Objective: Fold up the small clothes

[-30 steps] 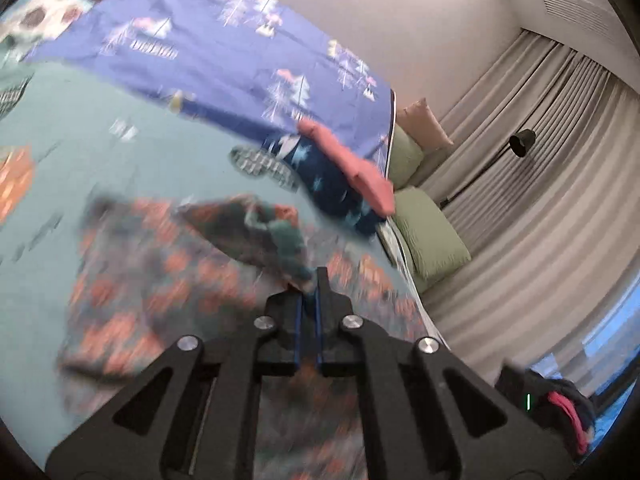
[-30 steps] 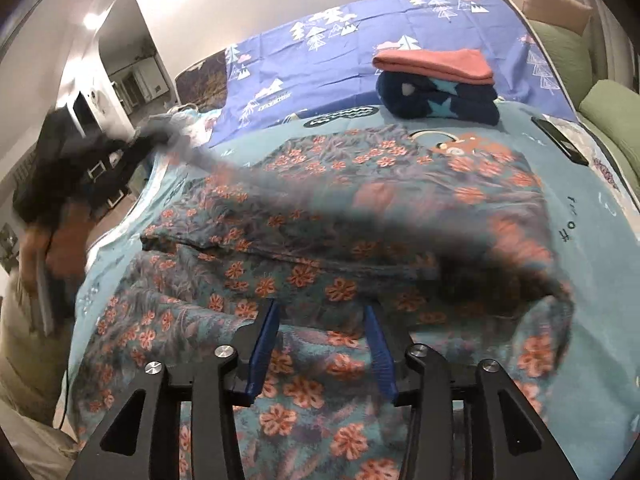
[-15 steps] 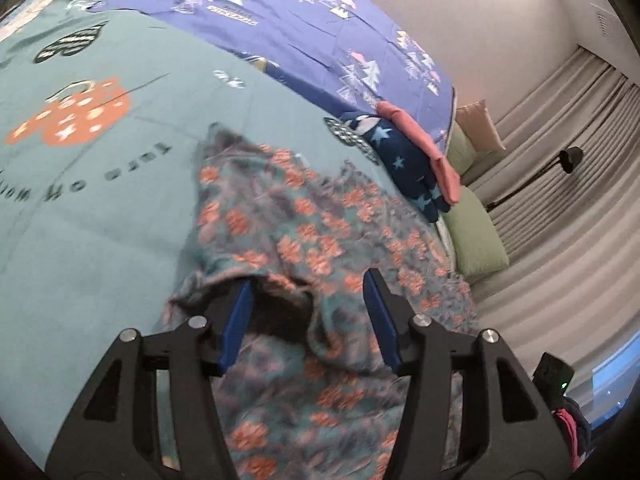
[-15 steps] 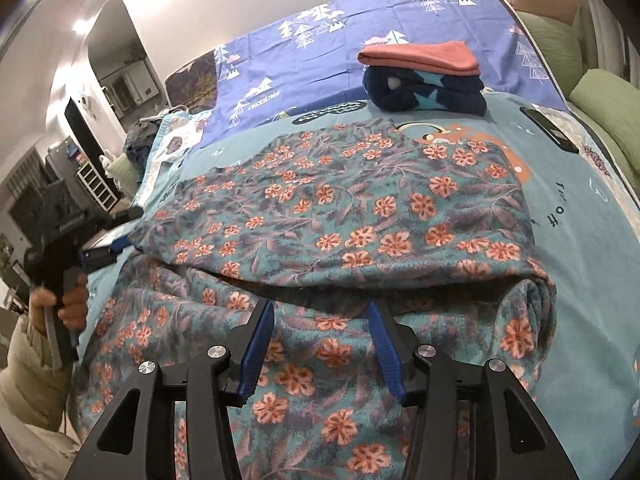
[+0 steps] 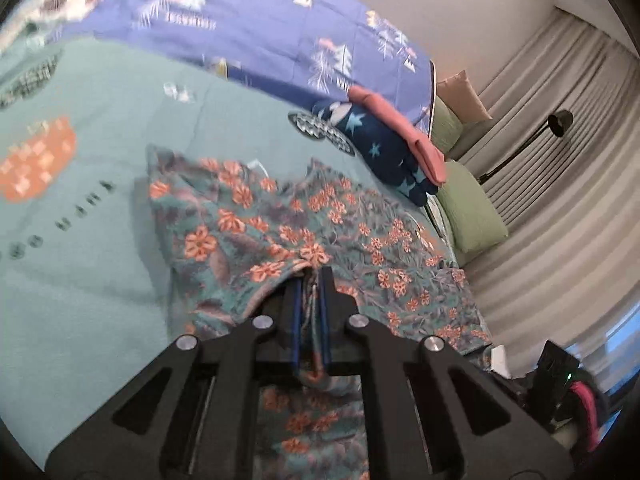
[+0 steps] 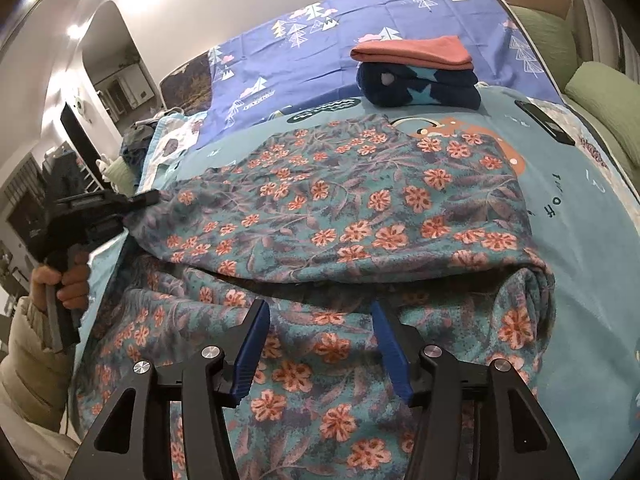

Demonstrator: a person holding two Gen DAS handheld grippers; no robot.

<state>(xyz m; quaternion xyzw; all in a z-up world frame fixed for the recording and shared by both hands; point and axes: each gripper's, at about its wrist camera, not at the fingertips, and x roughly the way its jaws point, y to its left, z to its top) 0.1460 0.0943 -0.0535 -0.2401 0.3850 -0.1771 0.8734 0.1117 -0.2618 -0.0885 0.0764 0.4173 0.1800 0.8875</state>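
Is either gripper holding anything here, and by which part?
The left gripper is shut on the floral garment, pinching a bunched bit of its left edge. The right gripper is open over the same garment, holding nothing.

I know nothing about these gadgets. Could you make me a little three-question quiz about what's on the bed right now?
1. True or false: the left gripper is shut on the floral garment.
2. What lies on top of the navy star-print garment?
A. the folded pink garment
B. a green pillow
C. a black remote
3. Fill in: the right gripper hangs over the floral garment with its jaws ____.

Key:
1. True; cloth is pinched between its blue pads.
2. A.
3. Open; nothing is between them.
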